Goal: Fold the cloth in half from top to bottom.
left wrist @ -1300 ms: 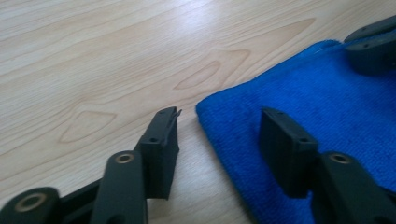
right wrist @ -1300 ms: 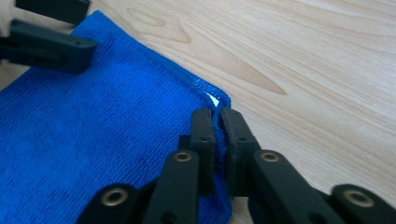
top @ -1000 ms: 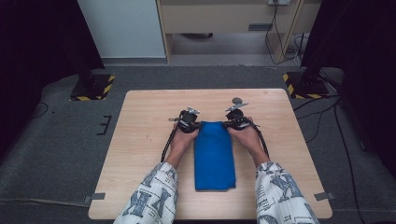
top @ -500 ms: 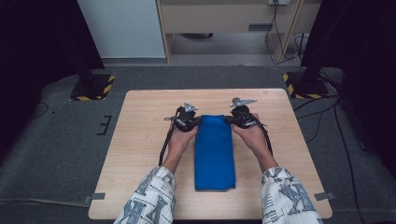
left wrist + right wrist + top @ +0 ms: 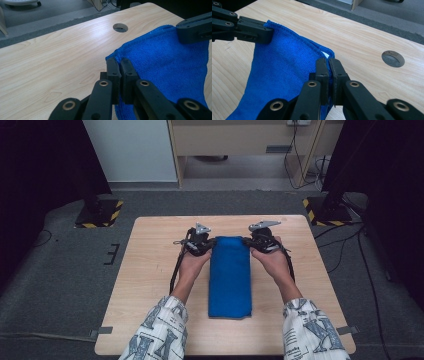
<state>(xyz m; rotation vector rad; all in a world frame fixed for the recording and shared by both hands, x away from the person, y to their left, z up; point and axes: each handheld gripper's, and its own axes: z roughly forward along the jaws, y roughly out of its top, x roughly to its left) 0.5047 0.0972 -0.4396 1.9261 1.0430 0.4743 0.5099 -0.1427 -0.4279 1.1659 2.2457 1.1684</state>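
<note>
High view: each gripper, left (image 5: 206, 241) and right (image 5: 250, 241), clamps a far corner of the blue towel (image 5: 229, 276).

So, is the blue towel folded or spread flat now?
Folded: the blue towel lies as a narrow strip, and doubled edges show at the corner pinched by the right gripper. The left gripper pinches the other corner.

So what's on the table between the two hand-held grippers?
High view: the far edge of the blue towel spans between the left hand-held gripper and right hand-held gripper.
</note>
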